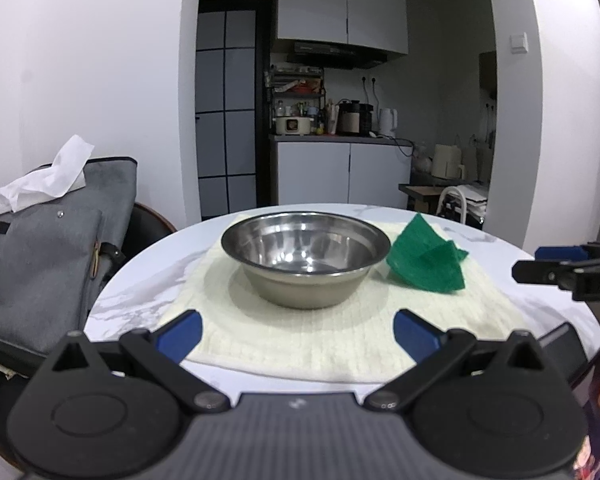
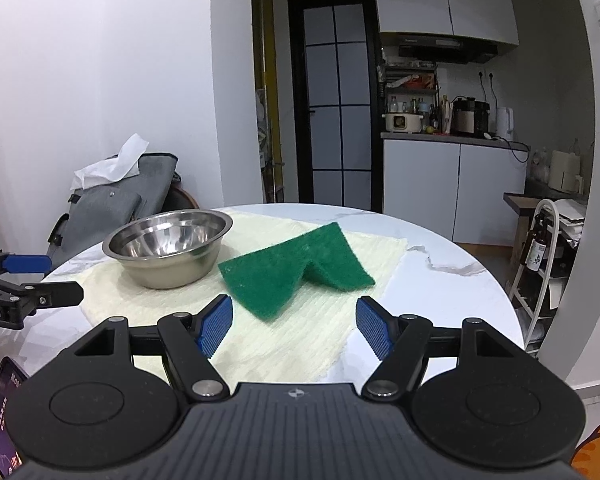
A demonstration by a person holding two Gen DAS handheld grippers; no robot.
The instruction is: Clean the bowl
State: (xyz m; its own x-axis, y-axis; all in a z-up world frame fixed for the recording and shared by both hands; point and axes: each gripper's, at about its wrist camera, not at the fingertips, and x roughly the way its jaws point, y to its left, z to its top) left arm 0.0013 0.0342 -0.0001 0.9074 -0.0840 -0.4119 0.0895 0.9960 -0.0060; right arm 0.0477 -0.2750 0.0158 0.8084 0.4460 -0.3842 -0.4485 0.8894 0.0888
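A steel bowl [image 1: 306, 256] stands upright and empty on a cream cloth mat [image 1: 300, 340] on a round white marble table. To its right lies a green scouring pad [image 1: 424, 260], folded into a ridge. My left gripper [image 1: 300, 332] hovers open just short of the bowl, nothing between its blue pads. In the right wrist view the bowl [image 2: 168, 246] sits left of the scouring pad [image 2: 296, 268]. My right gripper [image 2: 296, 326] is open in front of the pad's near corner, not touching it.
A grey backpack [image 1: 56, 256] with a white tissue on top sits on a chair left of the table [image 2: 452, 292]. A phone [image 2: 0, 412] lies at the table's near edge. A kitchen counter, cabinets and a cart with bottles [image 2: 540, 256] stand beyond.
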